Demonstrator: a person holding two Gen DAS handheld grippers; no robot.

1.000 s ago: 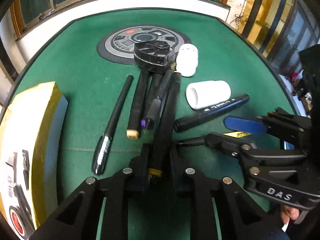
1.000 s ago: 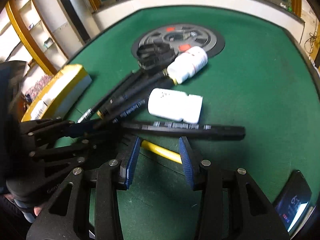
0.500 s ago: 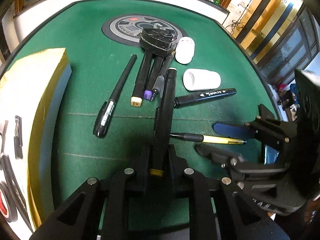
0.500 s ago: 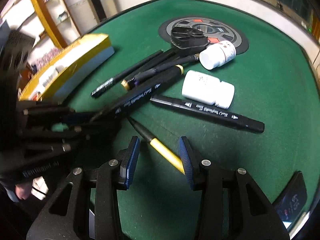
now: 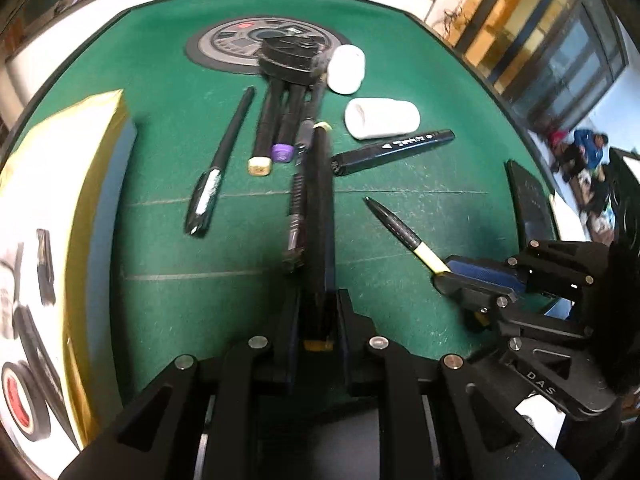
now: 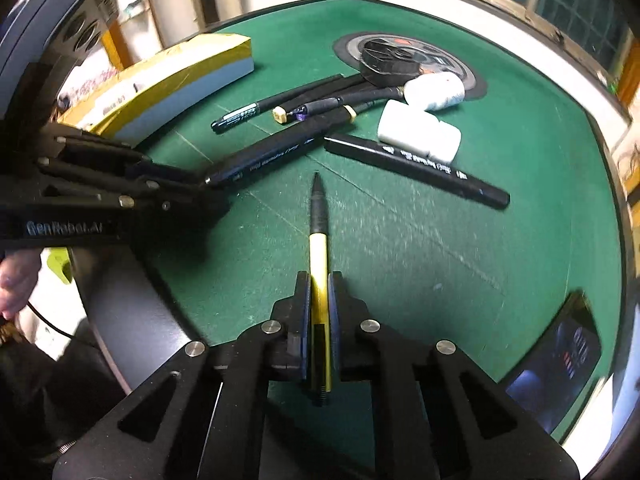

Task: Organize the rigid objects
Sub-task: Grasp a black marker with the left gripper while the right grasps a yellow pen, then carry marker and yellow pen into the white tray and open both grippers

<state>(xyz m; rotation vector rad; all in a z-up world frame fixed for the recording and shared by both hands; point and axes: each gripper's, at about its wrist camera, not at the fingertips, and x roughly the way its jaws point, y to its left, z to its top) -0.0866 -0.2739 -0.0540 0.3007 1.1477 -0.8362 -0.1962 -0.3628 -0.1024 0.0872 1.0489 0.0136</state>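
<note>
My left gripper (image 5: 316,312) is shut on a long black marker (image 5: 318,208) that points away over the green table. That marker also shows in the right wrist view (image 6: 276,156). My right gripper (image 6: 319,312) is shut on a yellow and black pen (image 6: 318,232), also seen in the left wrist view (image 5: 396,230). Several black pens and markers (image 5: 280,120) lie in a bundle ahead, beside a loose black pen (image 5: 224,156) and a black marker (image 5: 392,148). Two white bottles (image 5: 382,118) (image 5: 346,68) lie near them.
A yellow and white box (image 5: 52,208) lies at the left. A black round holder (image 5: 290,58) sits on a grey disc (image 5: 240,44) at the back. A dark phone (image 6: 560,360) lies by the right table edge. The table rim (image 5: 500,92) curves round.
My right gripper has closed on the yellow and black pen and turned it to point away. My left gripper still holds the black marker and has drawn back a little.
</note>
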